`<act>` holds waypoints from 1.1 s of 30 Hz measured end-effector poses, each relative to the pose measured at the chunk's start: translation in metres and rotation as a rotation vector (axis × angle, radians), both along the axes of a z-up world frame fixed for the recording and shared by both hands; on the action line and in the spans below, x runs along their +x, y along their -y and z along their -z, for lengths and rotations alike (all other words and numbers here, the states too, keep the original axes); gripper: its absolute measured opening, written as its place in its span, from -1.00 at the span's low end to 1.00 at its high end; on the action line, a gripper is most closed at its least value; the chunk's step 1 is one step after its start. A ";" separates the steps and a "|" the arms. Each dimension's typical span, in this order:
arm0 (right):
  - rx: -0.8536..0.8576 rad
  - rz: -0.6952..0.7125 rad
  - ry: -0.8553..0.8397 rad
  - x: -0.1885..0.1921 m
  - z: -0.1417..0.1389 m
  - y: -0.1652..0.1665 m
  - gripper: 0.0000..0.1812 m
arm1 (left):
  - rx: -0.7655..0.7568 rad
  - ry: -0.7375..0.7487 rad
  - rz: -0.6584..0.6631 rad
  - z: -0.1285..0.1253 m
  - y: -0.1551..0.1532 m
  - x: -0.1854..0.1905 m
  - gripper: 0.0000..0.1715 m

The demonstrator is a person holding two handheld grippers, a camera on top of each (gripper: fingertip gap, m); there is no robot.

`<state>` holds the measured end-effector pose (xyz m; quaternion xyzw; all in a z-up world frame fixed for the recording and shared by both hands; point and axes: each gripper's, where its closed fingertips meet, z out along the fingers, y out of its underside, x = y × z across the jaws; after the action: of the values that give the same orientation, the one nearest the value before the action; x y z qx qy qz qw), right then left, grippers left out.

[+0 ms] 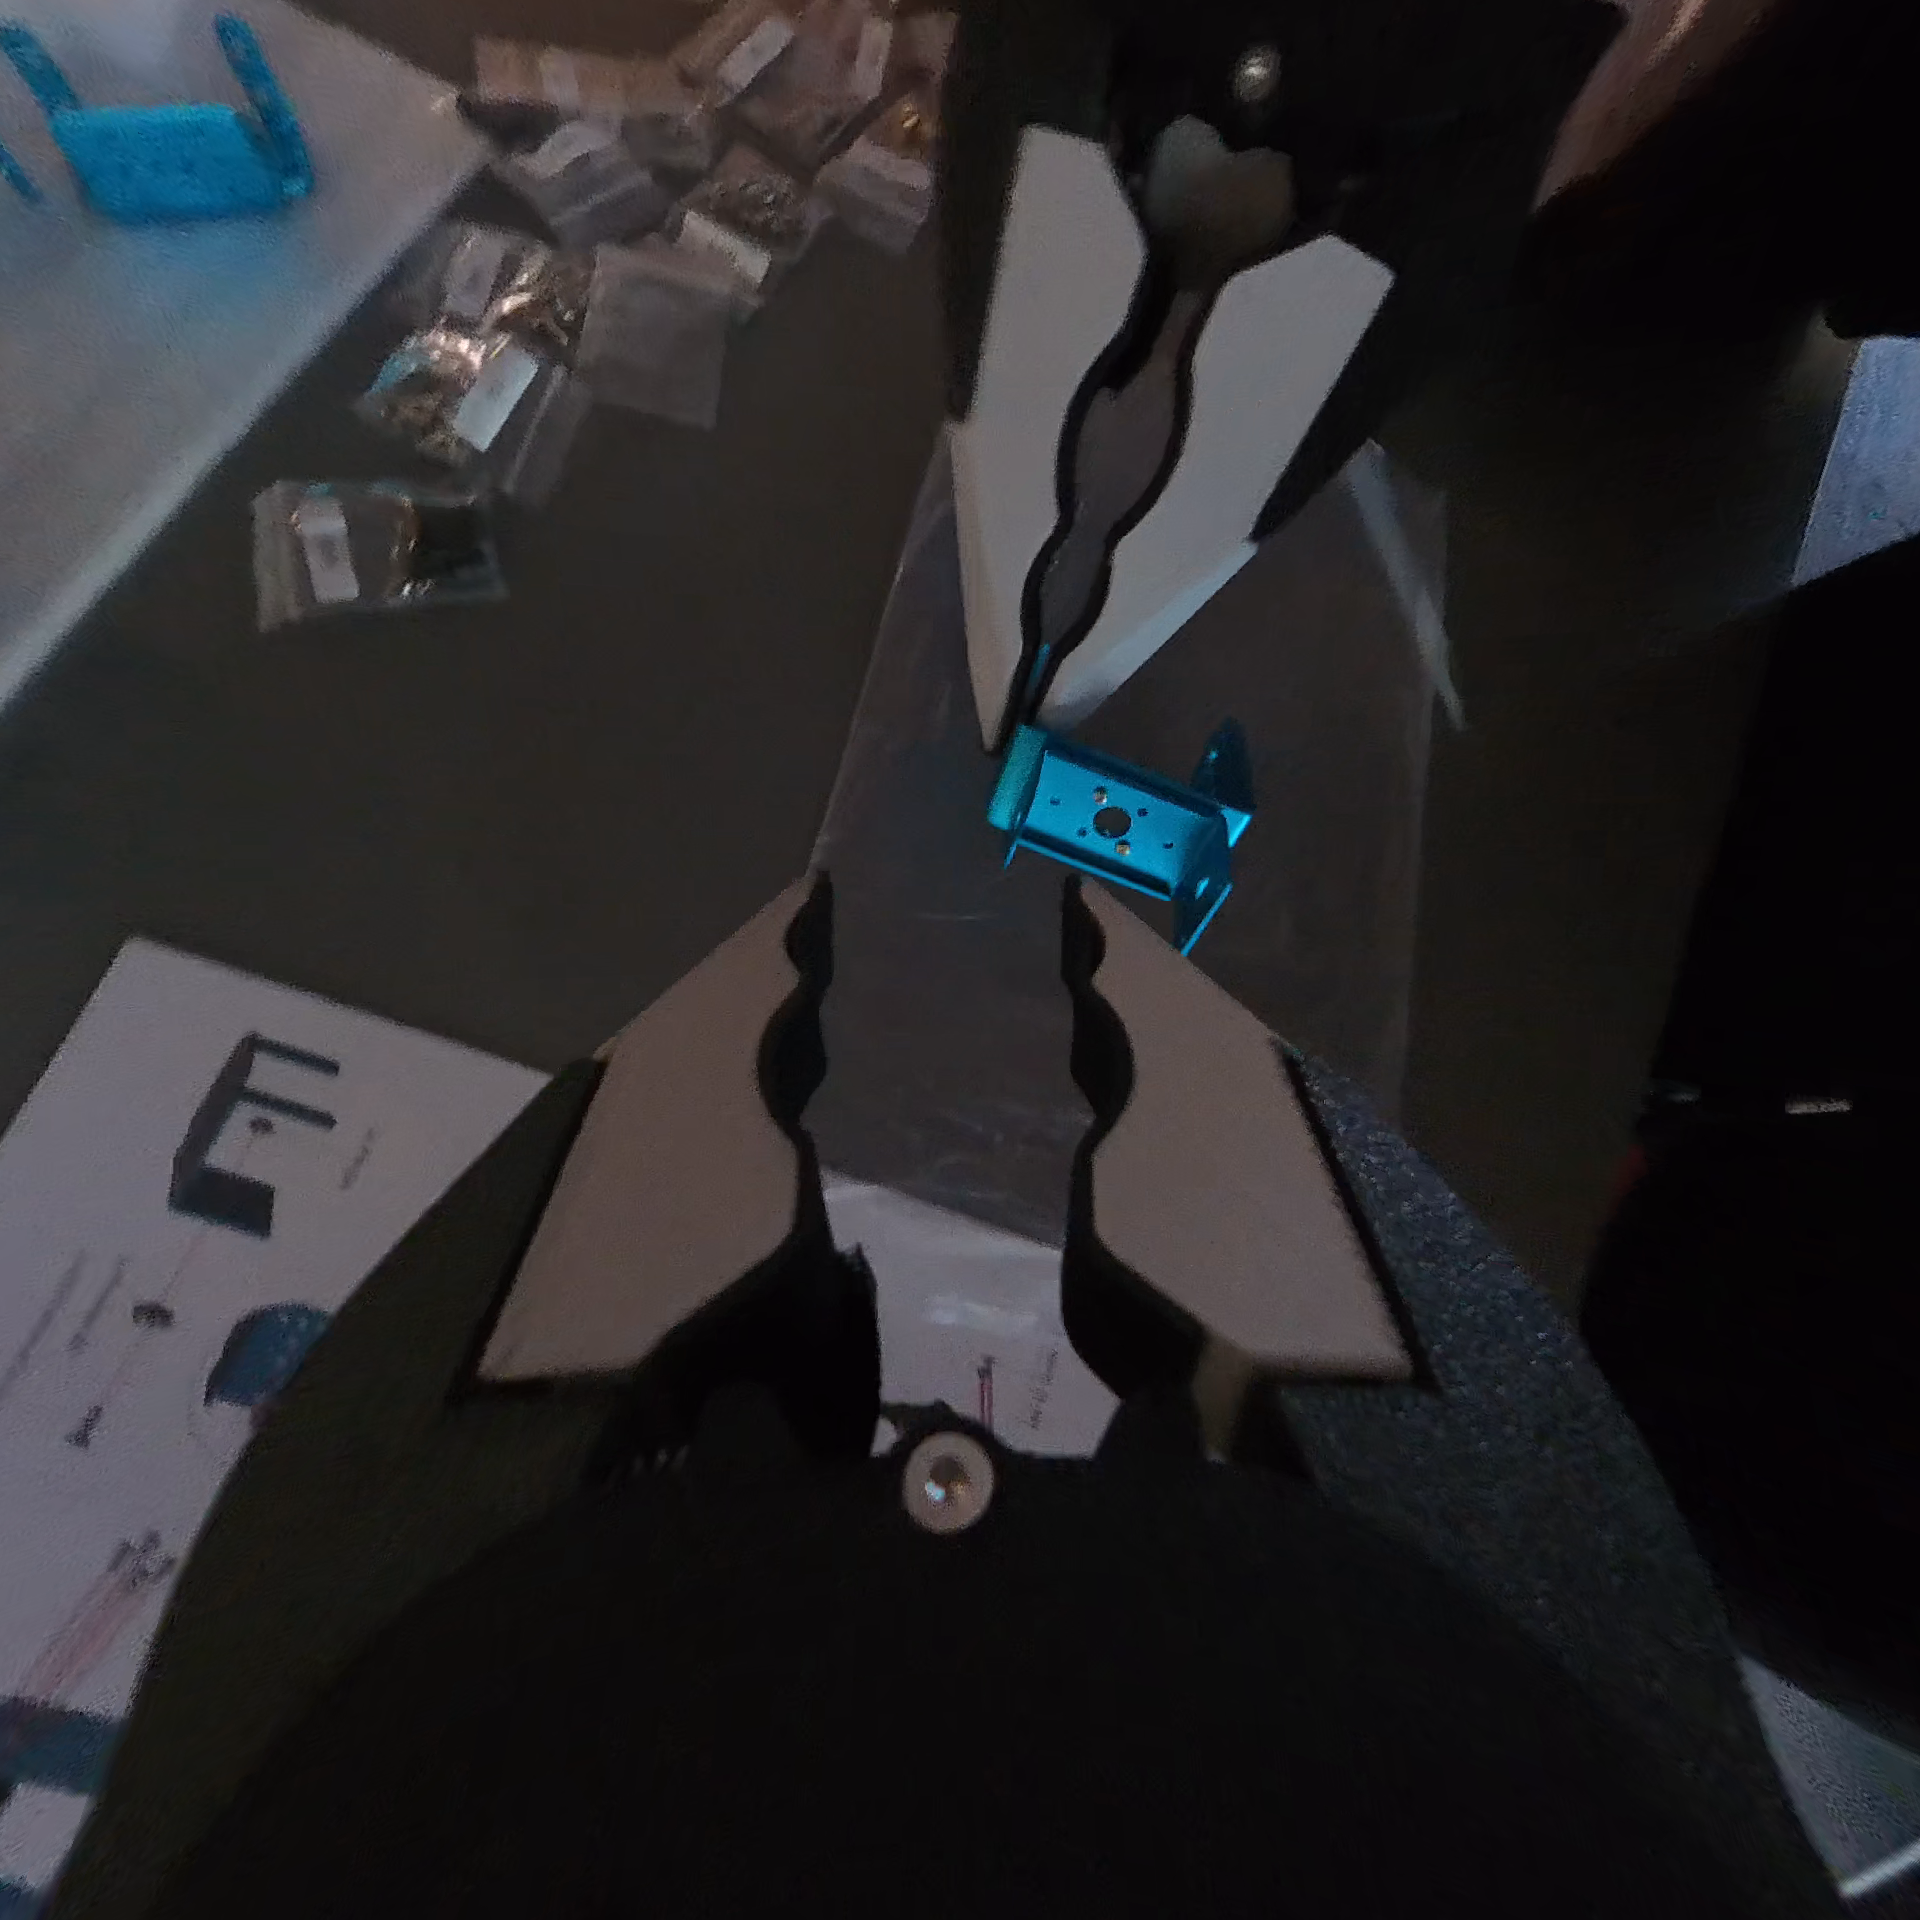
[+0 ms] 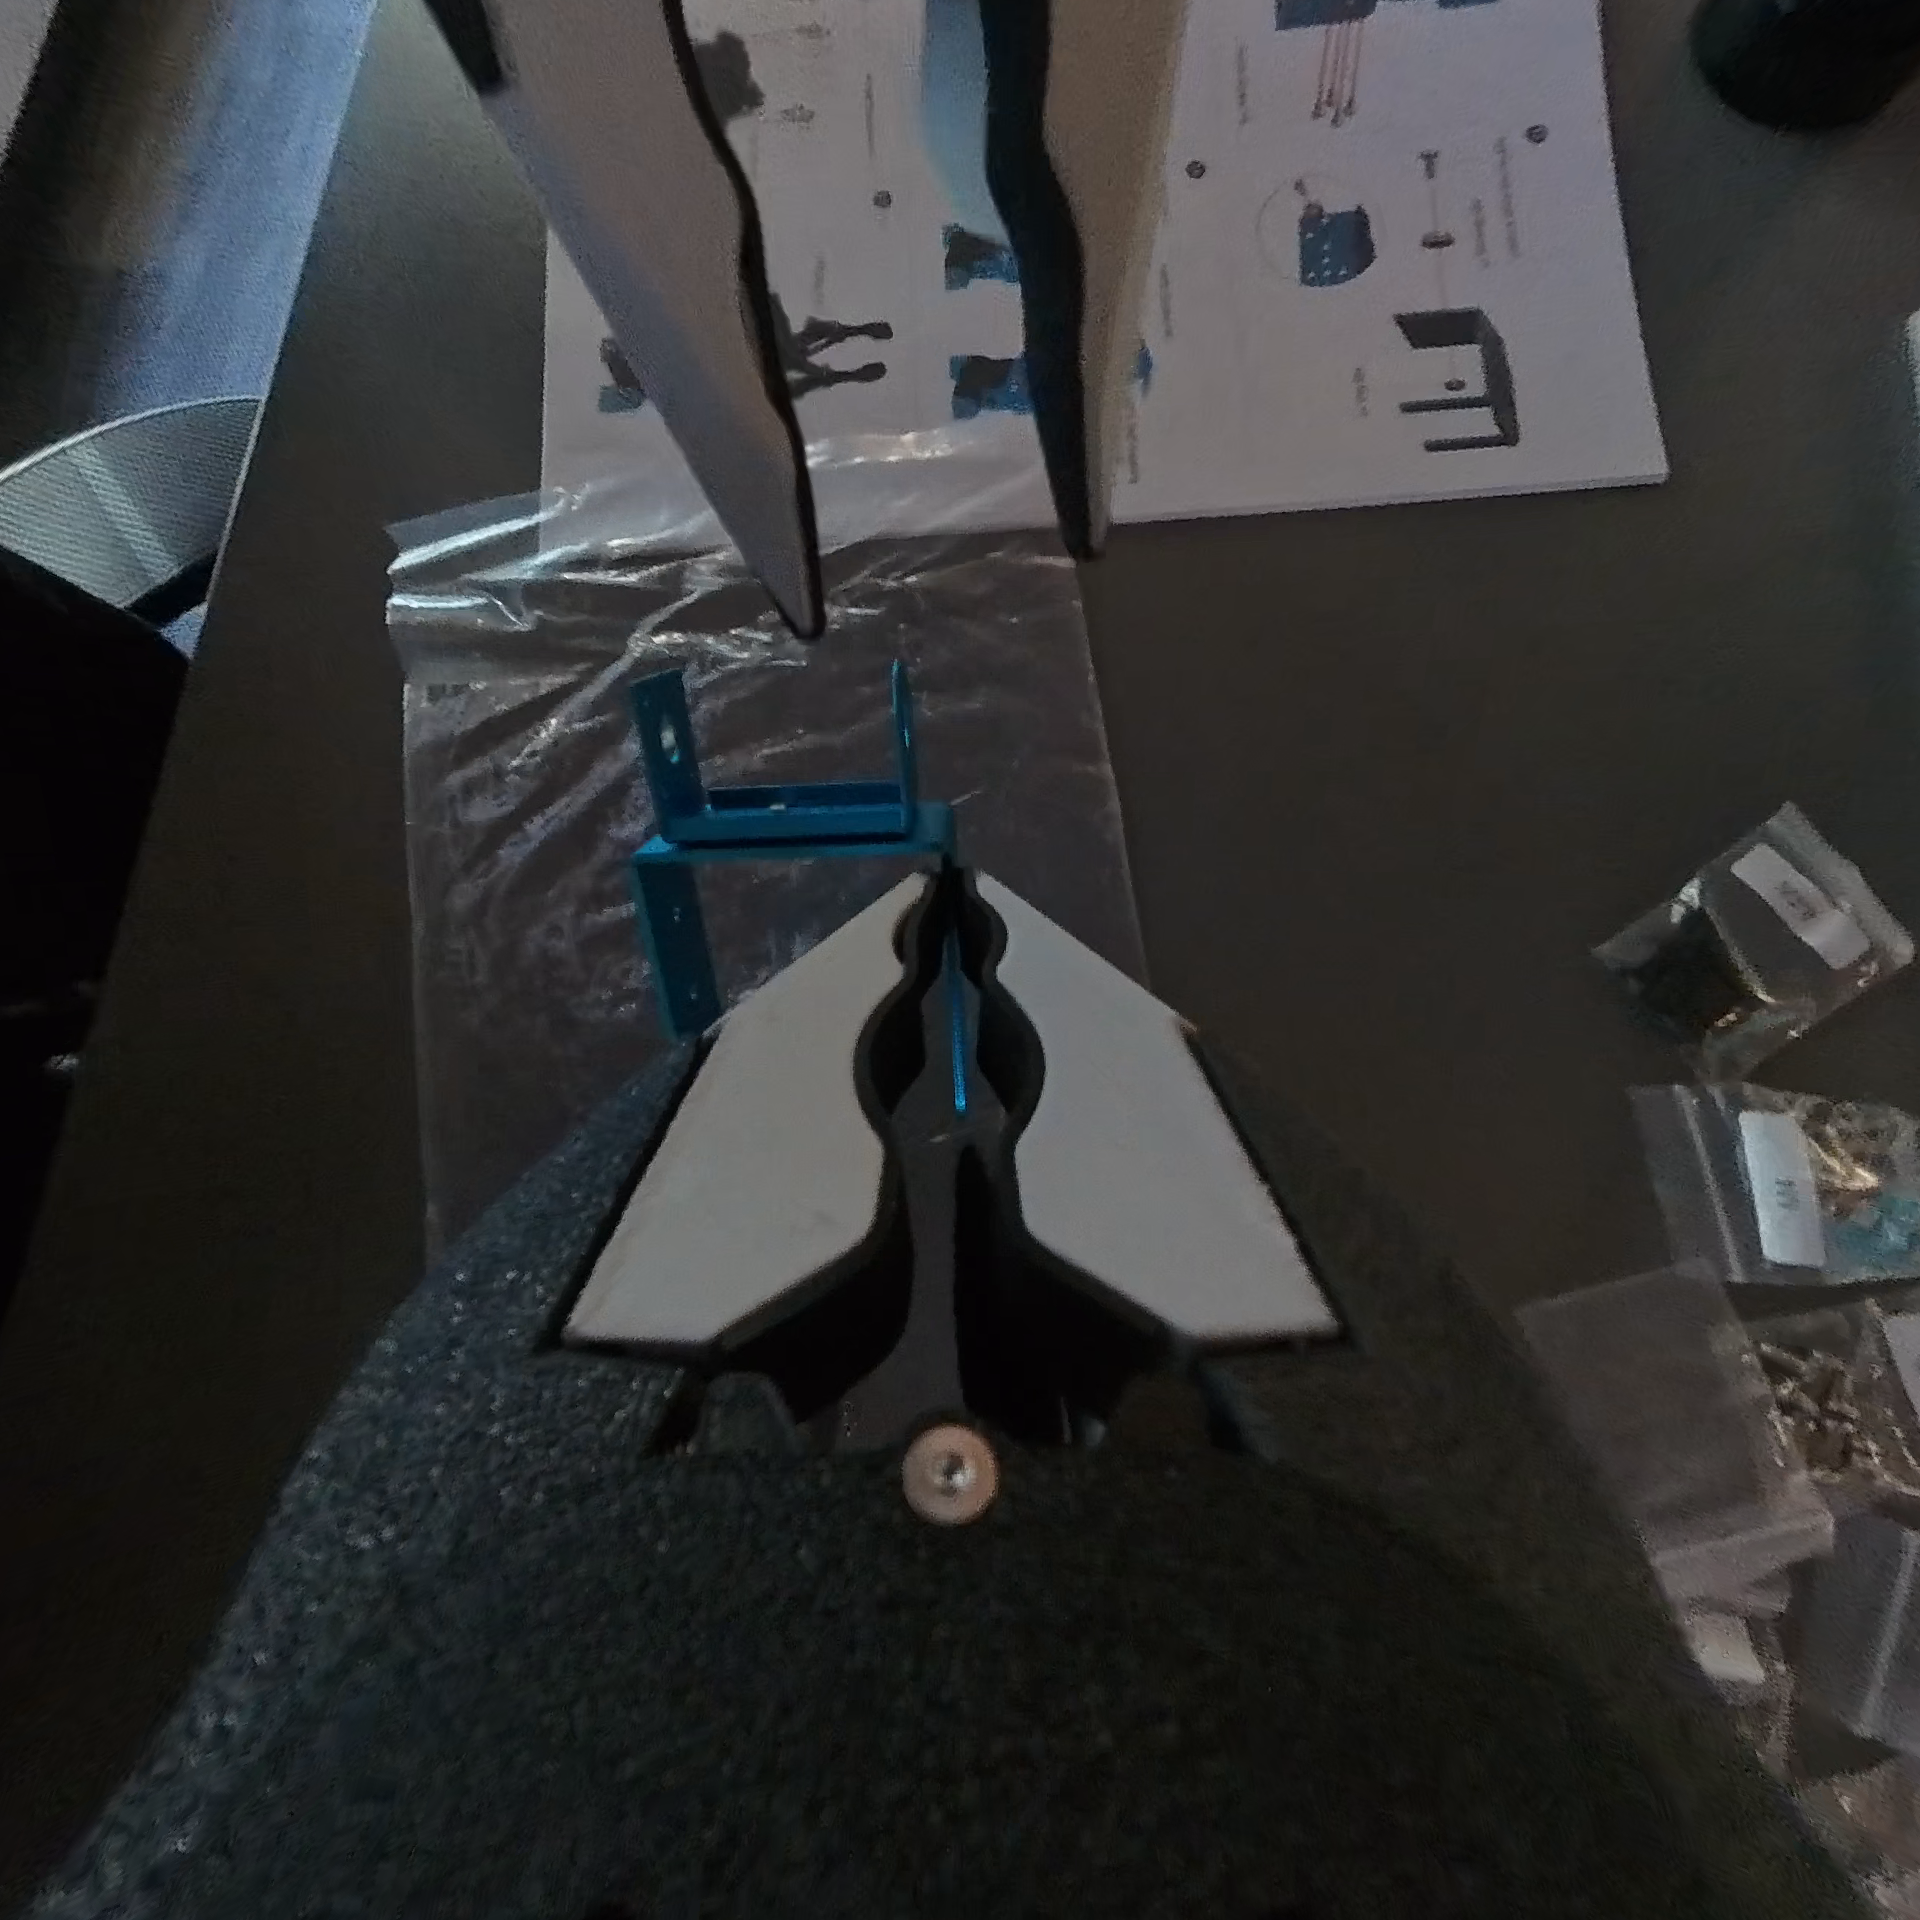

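Note:
My right gripper (image 2: 948,883) is shut on one side flange of a blue metal bracket piece (image 2: 800,831), two U-shaped brackets joined back to back. It holds the piece over a clear plastic bag (image 2: 582,727). In the left wrist view the right gripper (image 1: 1023,717) comes in from the top, with the blue bracket (image 1: 1117,821) at its tips. My left gripper (image 1: 945,904) is open and empty, its tips just short of the bracket. In the right wrist view the left gripper (image 2: 940,587) points down from the top, jaws apart, facing the bracket.
A printed instruction sheet (image 2: 1351,312) lies on the dark table beyond the bag; it also shows in the left wrist view (image 1: 156,1195). Several small bags of hardware (image 2: 1756,966) lie to the right. Another blue bracket (image 1: 177,156) stands on a white surface (image 1: 125,343). Spacing between my two grippers at the tips: around 5 cm.

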<state>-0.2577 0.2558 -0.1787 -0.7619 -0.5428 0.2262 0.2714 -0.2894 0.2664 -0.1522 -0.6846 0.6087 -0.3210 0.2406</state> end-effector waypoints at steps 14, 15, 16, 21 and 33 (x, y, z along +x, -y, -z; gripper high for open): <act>-0.047 -0.050 0.080 -0.009 0.013 -0.006 -0.97 | 0.014 0.067 0.269 0.024 0.012 0.014 -0.57; -0.053 -0.051 0.084 -0.010 0.013 -0.006 -0.97 | 0.005 0.065 0.274 0.026 0.012 0.014 -0.56; -0.059 -0.054 0.087 -0.011 0.014 -0.005 -0.97 | 0.004 0.062 0.270 0.028 0.010 0.015 -0.56; -0.054 -0.057 0.125 -0.013 0.017 -0.007 -0.97 | -0.024 0.059 0.286 0.035 0.007 0.014 -0.56; -0.075 -0.087 0.241 -0.020 0.031 -0.001 -0.99 | 0.014 0.040 0.351 0.052 0.015 0.009 -0.51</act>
<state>-0.2772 0.2571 -0.2095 -0.7690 -0.5951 0.1646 0.1655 -0.2804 0.2515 -0.2043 -0.5596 0.7160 -0.3673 0.1979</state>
